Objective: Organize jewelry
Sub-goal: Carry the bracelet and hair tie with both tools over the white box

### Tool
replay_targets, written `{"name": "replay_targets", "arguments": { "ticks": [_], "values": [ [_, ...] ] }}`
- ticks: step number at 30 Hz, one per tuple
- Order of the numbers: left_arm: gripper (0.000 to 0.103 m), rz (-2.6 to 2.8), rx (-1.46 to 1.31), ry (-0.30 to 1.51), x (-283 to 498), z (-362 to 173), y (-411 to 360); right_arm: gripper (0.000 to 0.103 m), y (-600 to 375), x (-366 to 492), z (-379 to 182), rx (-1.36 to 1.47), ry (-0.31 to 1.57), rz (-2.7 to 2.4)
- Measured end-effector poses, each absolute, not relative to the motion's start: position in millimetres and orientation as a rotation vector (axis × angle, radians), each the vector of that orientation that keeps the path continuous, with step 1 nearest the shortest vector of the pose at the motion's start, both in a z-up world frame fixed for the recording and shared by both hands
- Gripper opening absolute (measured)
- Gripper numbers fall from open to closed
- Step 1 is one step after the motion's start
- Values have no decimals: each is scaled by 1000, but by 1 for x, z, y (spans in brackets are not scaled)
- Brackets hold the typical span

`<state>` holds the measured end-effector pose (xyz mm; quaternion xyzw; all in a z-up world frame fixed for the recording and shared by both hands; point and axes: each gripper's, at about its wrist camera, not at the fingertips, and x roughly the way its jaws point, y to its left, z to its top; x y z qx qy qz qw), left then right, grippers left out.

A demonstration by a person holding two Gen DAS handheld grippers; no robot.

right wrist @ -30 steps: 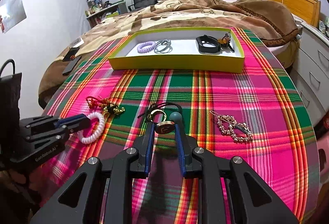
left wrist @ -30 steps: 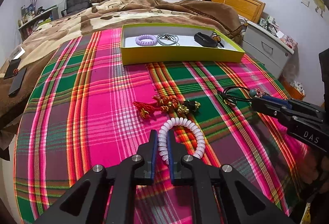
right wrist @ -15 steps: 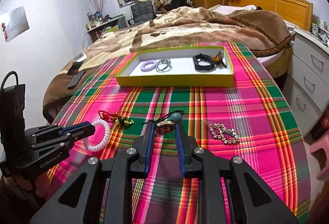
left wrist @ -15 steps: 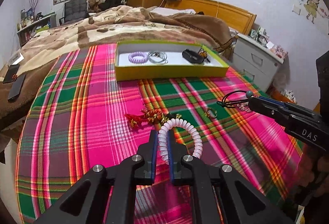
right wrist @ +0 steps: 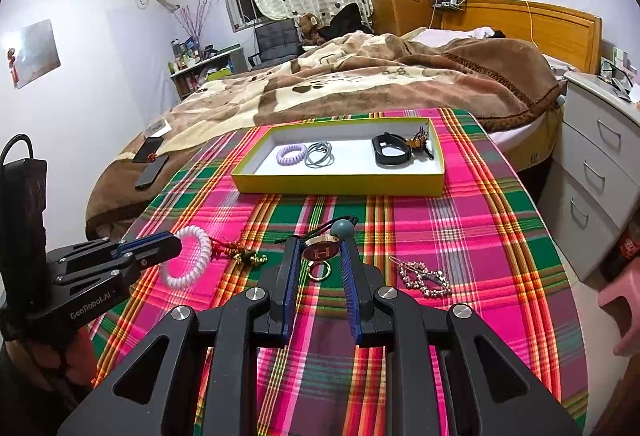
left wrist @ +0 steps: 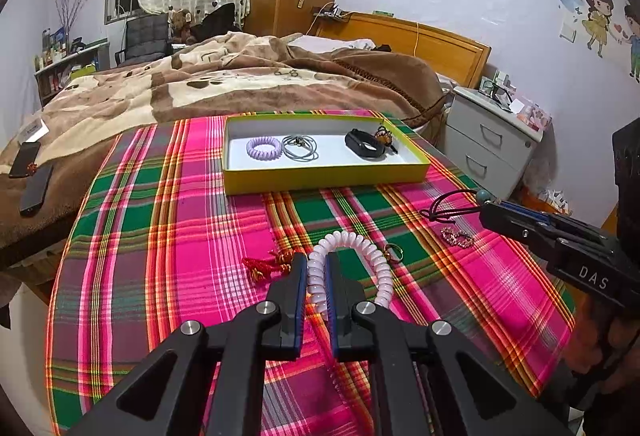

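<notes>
My left gripper (left wrist: pixel 317 268) is shut on a white coil bracelet (left wrist: pixel 376 260) and holds it above the plaid cloth; it also shows in the right wrist view (right wrist: pixel 188 260). My right gripper (right wrist: pixel 320 250) is shut on a black cord necklace with a round "H" pendant (right wrist: pixel 320 251) and a teal bead, held above the cloth; its cord shows in the left wrist view (left wrist: pixel 444 204). The yellow-green box (left wrist: pixel 324 177) stands beyond, holding a purple coil (left wrist: pixel 264 147), a grey cord, a black band (left wrist: pixel 364 147) and a butterfly piece.
On the plaid cloth (right wrist: pixel 460 220) lie a red and gold tassel charm (right wrist: pixel 240 254), a gold ring (right wrist: pixel 319 270) and a beaded hair clip (right wrist: pixel 424 278). A bed with a brown blanket lies behind. Grey drawers (right wrist: pixel 596 163) stand at the right. Phones (left wrist: pixel 34 191) lie at the left.
Both grippers have risen from the cloth with their pieces, the left with the white coil bracelet, the right with the pendant necklace. The gold ring stays on the cloth.
</notes>
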<state>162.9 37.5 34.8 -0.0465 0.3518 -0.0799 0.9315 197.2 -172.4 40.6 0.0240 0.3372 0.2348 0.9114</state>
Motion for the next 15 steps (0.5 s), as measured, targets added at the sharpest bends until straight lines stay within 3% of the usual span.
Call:
{"name": "replay_targets", "arguments": {
  "ticks": [15],
  "values": [
    [9, -152, -76, 688, 192, 50, 44, 21, -166, 221, 51, 32, 672, 475]
  ]
}}
